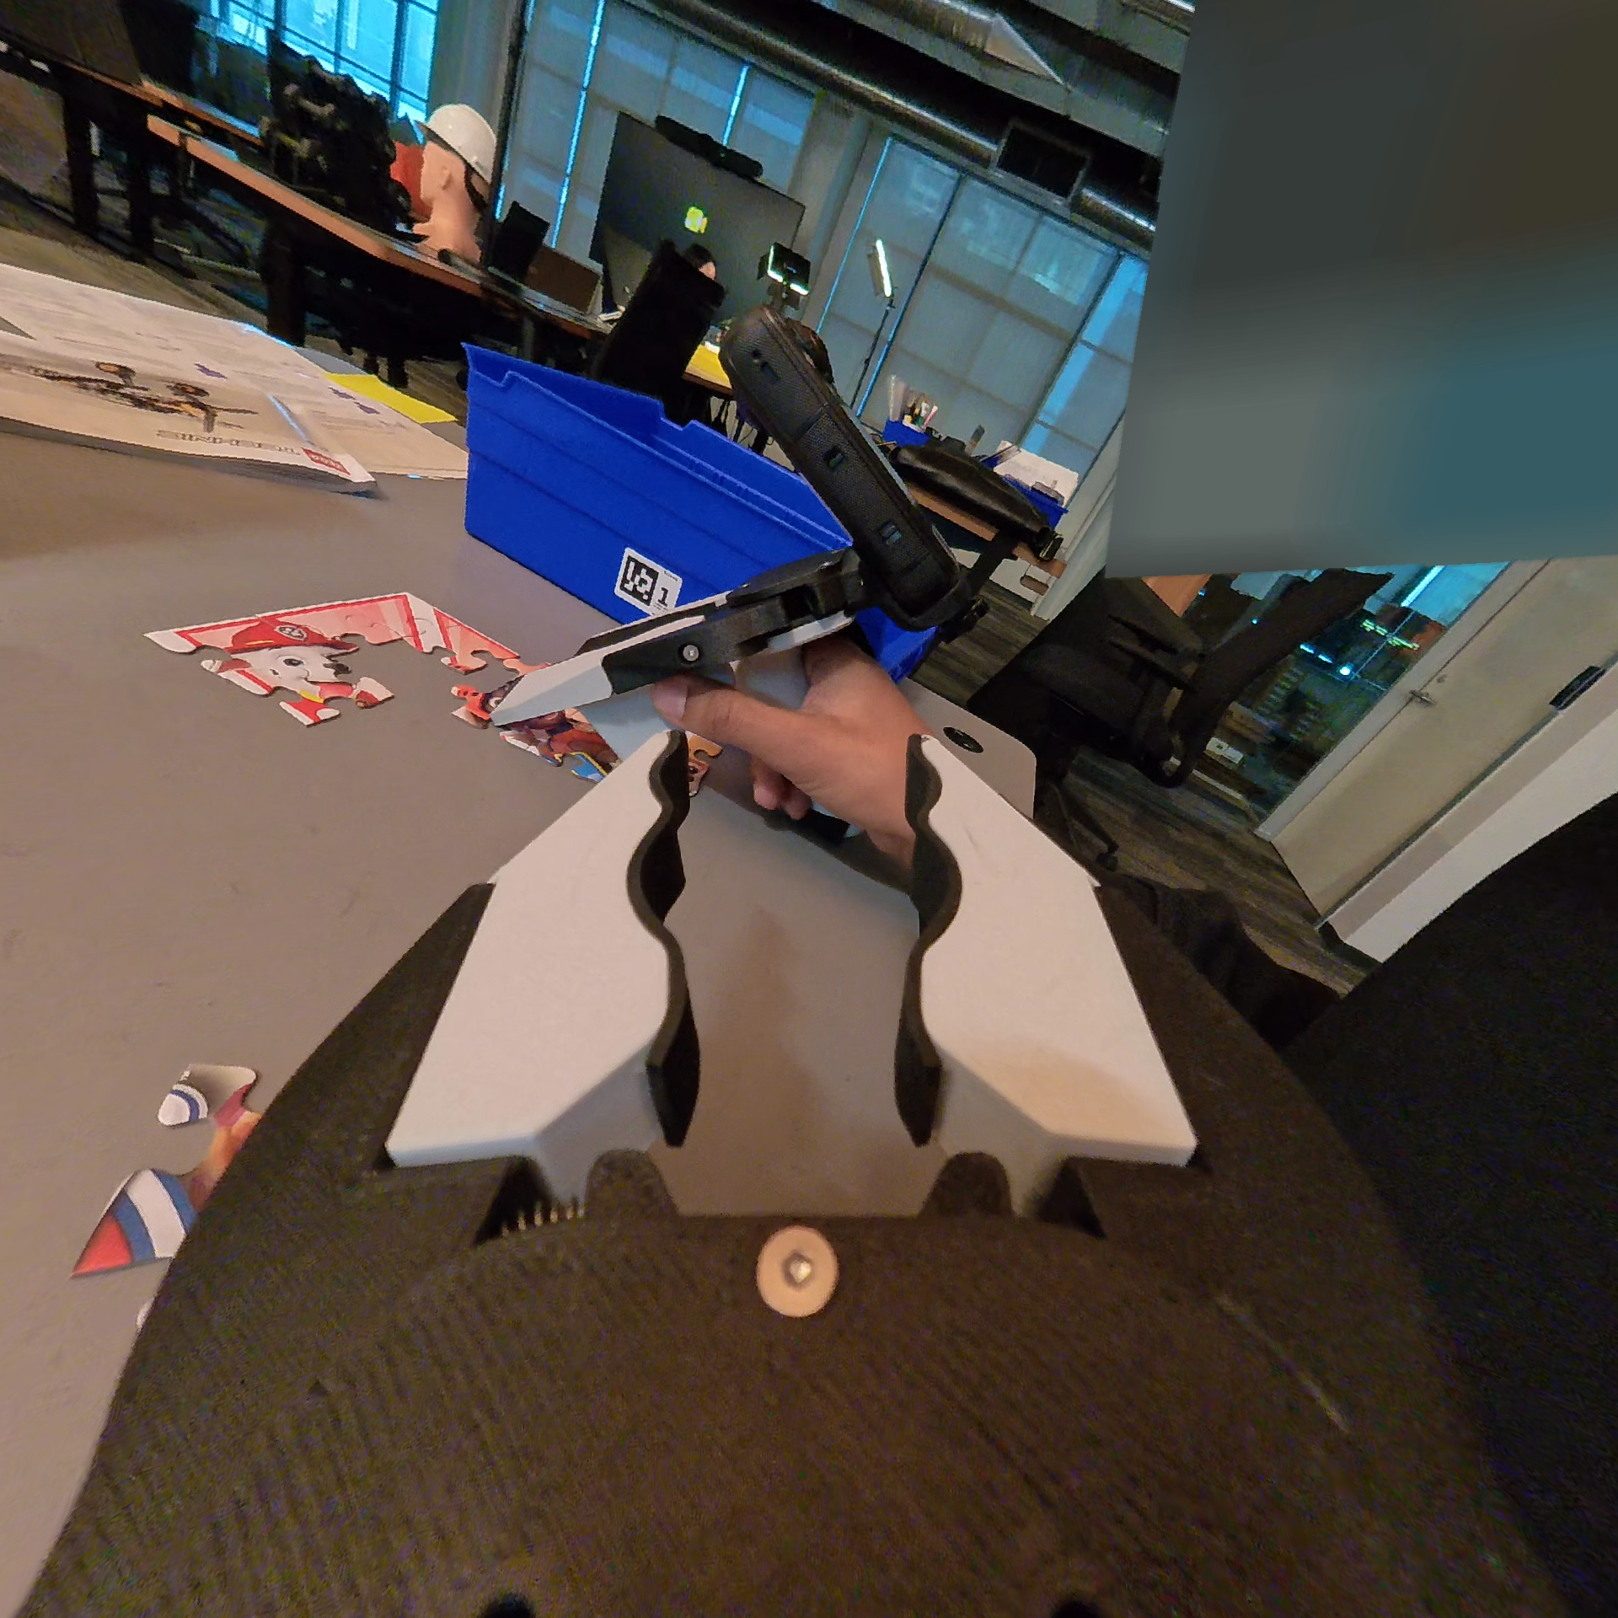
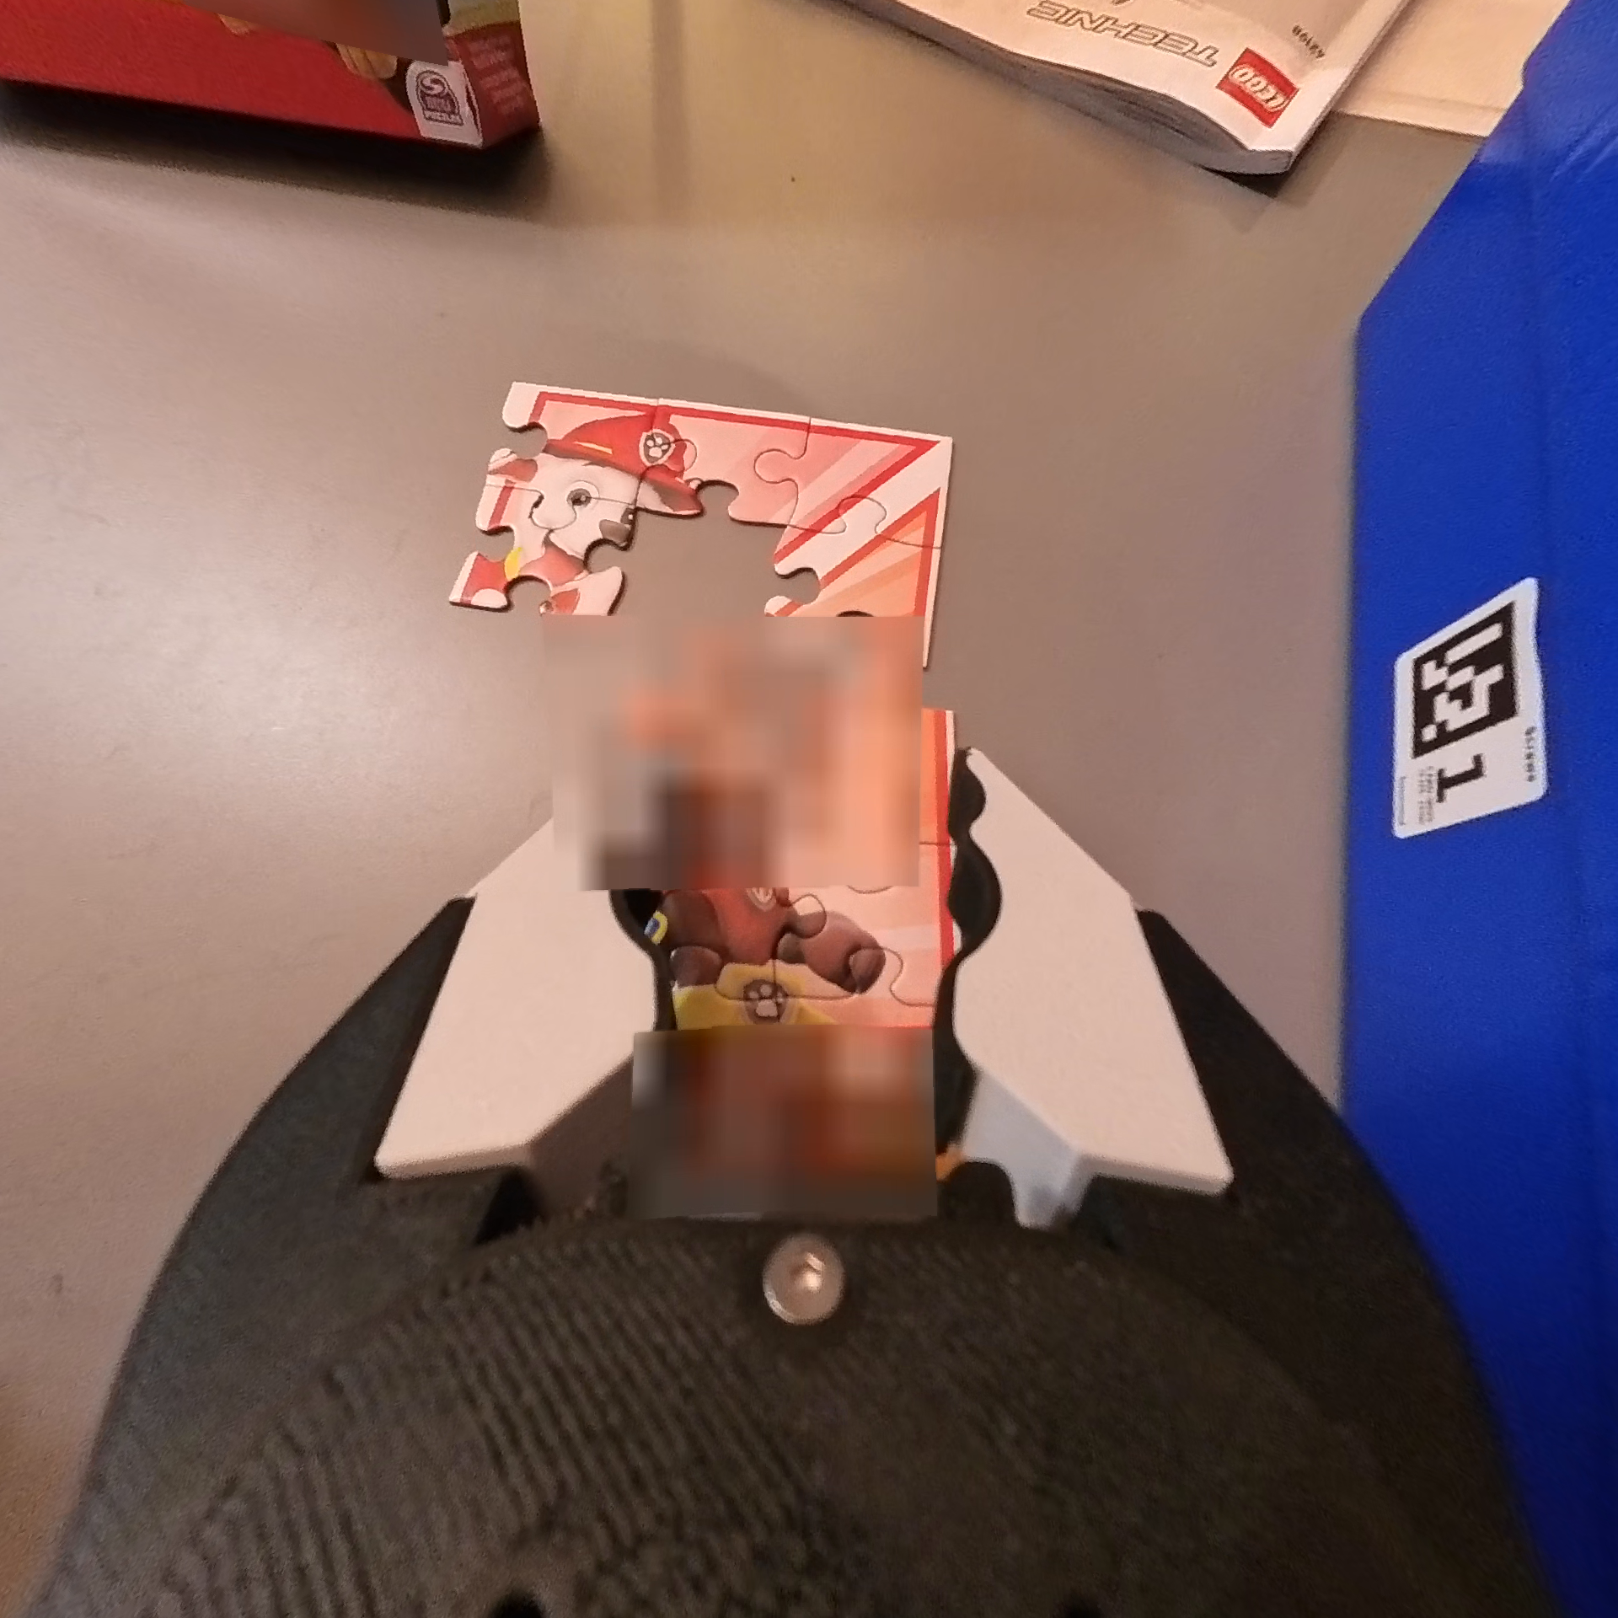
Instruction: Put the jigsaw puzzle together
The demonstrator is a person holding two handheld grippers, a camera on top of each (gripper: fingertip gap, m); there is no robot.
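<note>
My right gripper [image 2: 770, 788] points down at the grey table [image 2: 263, 613]. A joined block of cartoon puzzle pieces [image 2: 814, 946] lies flat and fills the space between its pads; both pads sit against the block's side edges. A blurred patch hides the left fingertip. Just beyond it lies a larger joined puzzle section [image 2: 700, 490] with a red-and-white border. The left wrist view shows that gripper [image 1: 543, 692], held by a hand [image 1: 805, 744], with its tip down on the same pieces [image 1: 560, 740]. My left gripper [image 1: 792, 753] hovers over bare table, open and empty.
A blue bin [image 1: 613, 490] with a black-and-white tag stands close to the right of the puzzle, also in the right wrist view [image 2: 1488, 438]. A booklet [image 2: 1182, 70] and a red box [image 2: 263, 79] lie farther back. Two loose pieces [image 1: 206, 1094] [image 1: 144, 1213] lie near my left gripper. Measured from the fingertips, the larger joined puzzle section [image 2: 700, 490] is 7 centimetres or so from the right gripper and 20 centimetres from the left.
</note>
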